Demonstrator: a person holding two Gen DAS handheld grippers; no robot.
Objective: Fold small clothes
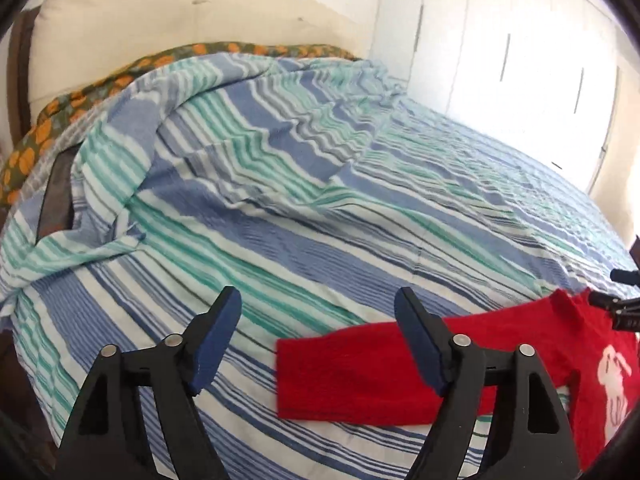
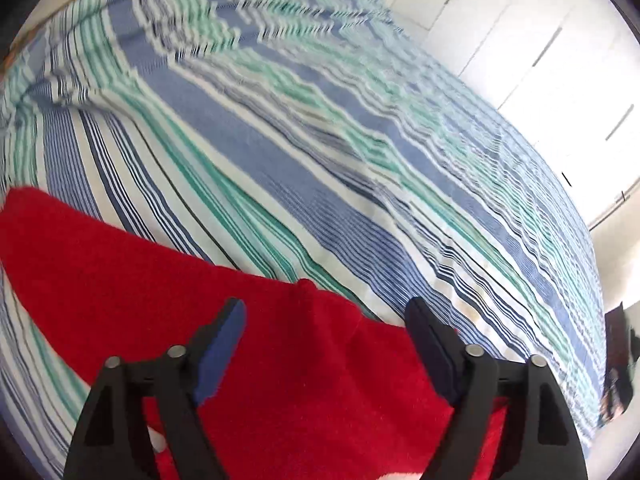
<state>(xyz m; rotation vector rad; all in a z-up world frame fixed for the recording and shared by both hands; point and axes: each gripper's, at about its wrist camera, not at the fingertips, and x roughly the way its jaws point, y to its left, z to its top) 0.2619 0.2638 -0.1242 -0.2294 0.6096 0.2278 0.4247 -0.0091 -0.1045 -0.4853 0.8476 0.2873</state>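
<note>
A small red fuzzy knitted sweater (image 1: 360, 376) with a white figure on its front lies flat on the bed, on a bedspread (image 1: 320, 220) striped in blue, green and white, at the near edge of the bed, just under both tools. In the left wrist view one sleeve stretches straight out to the left across the stripes, its cuff end squared off, while the body with the white motif sits at the lower right. In the right wrist view the red knit fills the lower part of the picture, with a small raised peak along its far edge, possibly the collar or a shoulder, though blur makes that hard to settle.

The left gripper (image 1: 318, 312) hovers over the sleeve with its jaws spread wide and nothing between them. The right gripper (image 2: 326, 322) hangs over the body of the garment, its jaws likewise spread and pinching nothing; the cloth beneath lies loose.

The sweater looks laid out and released, so the spreading step seems finished and no fold appears made yet. The next move likely calls for the left jaws to come down on the cuff end of the outstretched sleeve, pinch only the top layer of knit without catching the bedspread, and carry it across the body, while the right side steadies the garment.
</note>
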